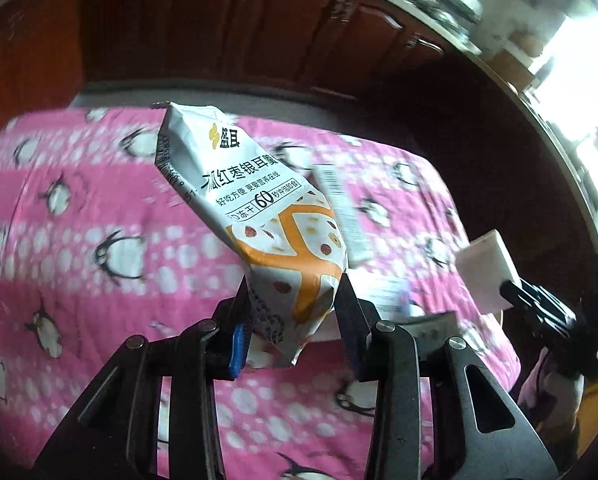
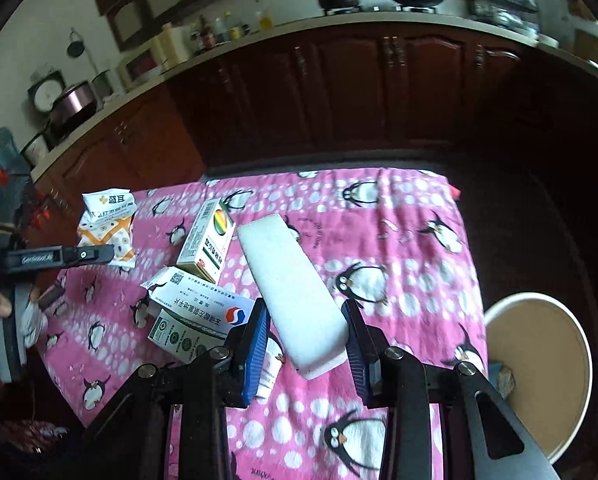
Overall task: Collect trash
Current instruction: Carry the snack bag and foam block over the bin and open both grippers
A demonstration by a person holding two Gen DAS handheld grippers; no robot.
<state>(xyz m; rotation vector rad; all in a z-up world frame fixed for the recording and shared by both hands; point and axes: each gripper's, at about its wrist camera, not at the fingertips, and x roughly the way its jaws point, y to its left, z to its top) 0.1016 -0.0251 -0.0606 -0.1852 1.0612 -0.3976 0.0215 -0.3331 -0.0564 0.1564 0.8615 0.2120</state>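
Item: left claw, jaws narrowed and clamped on the lower end of a white-and-orange snack pouch printed with Chinese text; pouch stands tilted, raised clear of the tabletop, which is covered by a pink cloth with a penguin pattern. The same pouch shows in the right wrist view at far left, with the left claw's dark finger across its lower part and a gloved hand on the grip below. Item: right claw, jaws narrowed on the near end of a long white foam block; both blue-edged pads press its sides, and the block slants up and away, lifted off the cloth. In the left wrist view the block appears at the right edge, somewhat blurred. Items on the tabletop: a green-and-white medicine box, upright on its long face; just nearer, a torn-open white carton with a red-and-blue logo; touching that, a green-printed box; a small paper cup lying partly behind the right claw's left finger. Item beyond the right edge of the tabletop, lower down: a round white-rimmed bin with a tan interior, some small scraps inside near its left wall. Background: dark wooden cabinets and a counter carrying pots and bottles.
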